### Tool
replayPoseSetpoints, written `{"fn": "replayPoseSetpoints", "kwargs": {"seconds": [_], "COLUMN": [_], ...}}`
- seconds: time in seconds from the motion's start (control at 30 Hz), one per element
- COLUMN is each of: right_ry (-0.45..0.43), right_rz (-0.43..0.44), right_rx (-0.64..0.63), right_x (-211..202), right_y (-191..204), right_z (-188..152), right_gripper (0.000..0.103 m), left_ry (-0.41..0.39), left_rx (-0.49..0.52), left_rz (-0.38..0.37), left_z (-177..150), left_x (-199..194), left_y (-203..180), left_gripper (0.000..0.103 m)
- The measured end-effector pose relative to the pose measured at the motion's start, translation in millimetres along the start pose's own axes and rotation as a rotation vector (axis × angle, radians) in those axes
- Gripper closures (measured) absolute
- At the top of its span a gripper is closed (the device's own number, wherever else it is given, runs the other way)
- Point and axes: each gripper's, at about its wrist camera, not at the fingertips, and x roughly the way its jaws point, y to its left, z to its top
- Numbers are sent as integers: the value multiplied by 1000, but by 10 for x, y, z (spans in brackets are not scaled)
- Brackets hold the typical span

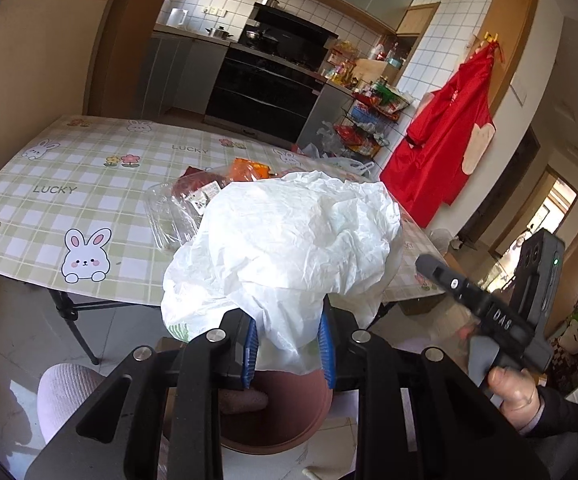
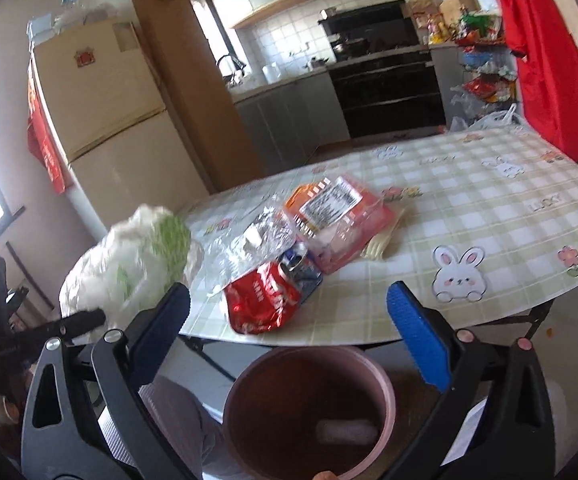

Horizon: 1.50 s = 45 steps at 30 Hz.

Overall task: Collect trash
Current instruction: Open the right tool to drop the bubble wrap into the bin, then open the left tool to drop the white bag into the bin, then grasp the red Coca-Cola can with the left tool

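A folding table (image 2: 489, 216) is standing in the kitchen, wearing a green checked cloth printed with rabbits, flowers and the word LUCKY. Near its front edge a crushed red can (image 2: 267, 300) is lying against a blue one (image 2: 305, 268). Behind them crumpled clear plastic (image 2: 257, 240) is resting beside a clear tray with an orange label (image 2: 337, 216), with what may be pale forks (image 2: 381, 240) just beside it.

One white bag (image 1: 289, 236), one bin (image 2: 309, 412) (pink), two cans (image 2: 277, 292).
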Motion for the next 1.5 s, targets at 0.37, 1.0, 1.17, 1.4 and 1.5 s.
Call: {"fn": "replayPoseSetpoints", "kwargs": {"seconds": [0.37, 1.0, 1.17, 1.4, 1.5], "right_ry": [-101, -65, -57, -39, -25], "right_rz": [-94, -120, -121, -121, -122], "right_rx": [-17, 36, 33, 32, 29], "right_x": [-163, -144, -138, -110, -85], "right_y": [-138, -286, -277, -266, -270], "right_z": [47, -81, -89, -105, -128], "right_gripper": [6, 6, 6, 6, 6], "left_ry": [129, 255, 250, 250, 255], "left_rx": [66, 69, 63, 24, -7], "left_rz": [-33, -43, -36, -29, -24], "left_z": [-182, -298, -294, -296, -278], "left_x": [299, 586, 563, 561, 595], "left_y": [-157, -267, -271, -177, -90], "left_gripper": [78, 56, 51, 50, 50]}}
